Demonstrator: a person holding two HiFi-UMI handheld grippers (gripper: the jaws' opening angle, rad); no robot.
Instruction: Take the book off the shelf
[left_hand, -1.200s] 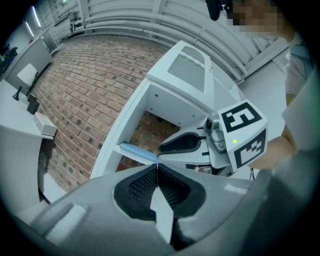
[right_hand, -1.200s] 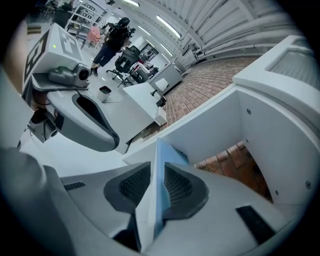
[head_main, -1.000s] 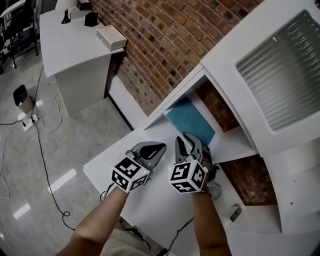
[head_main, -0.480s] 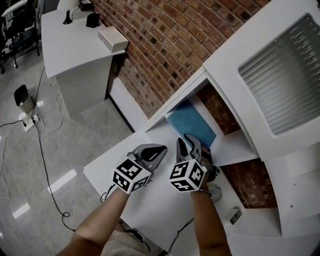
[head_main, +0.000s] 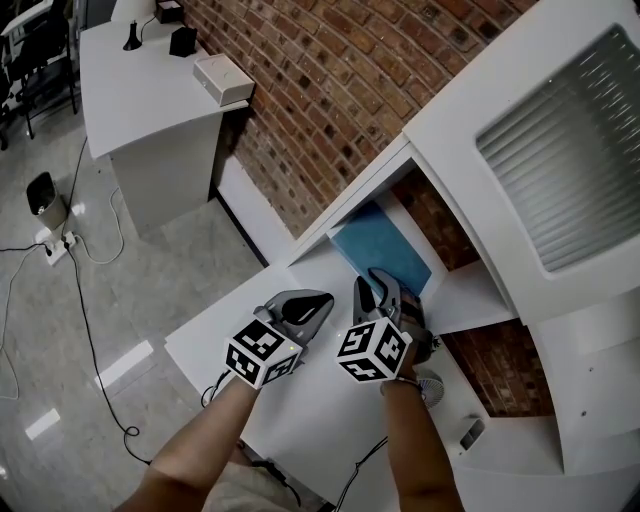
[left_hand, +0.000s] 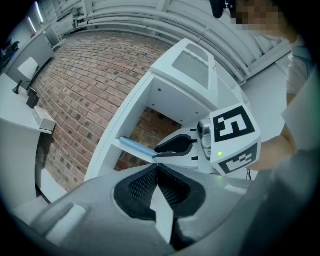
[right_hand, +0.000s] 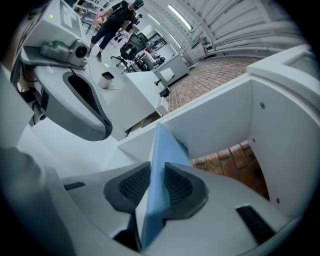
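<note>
The book was judged thin, stiff and light, with a smooth cover likely to slip. A shallow pinch could let it droop or twist, so the hold belonged on the near edge with the pads well over the cover. The right gripper was so placed, its jaws clamped on that edge and the cover running edge-on between the ribbed pads. The left gripper hung just beside it, jaws together on nothing. The book was plain pale blue, unmarked on its visible face. It sat in the open compartment of the white shelf, near the board's front edge, beside a side wall.
</note>
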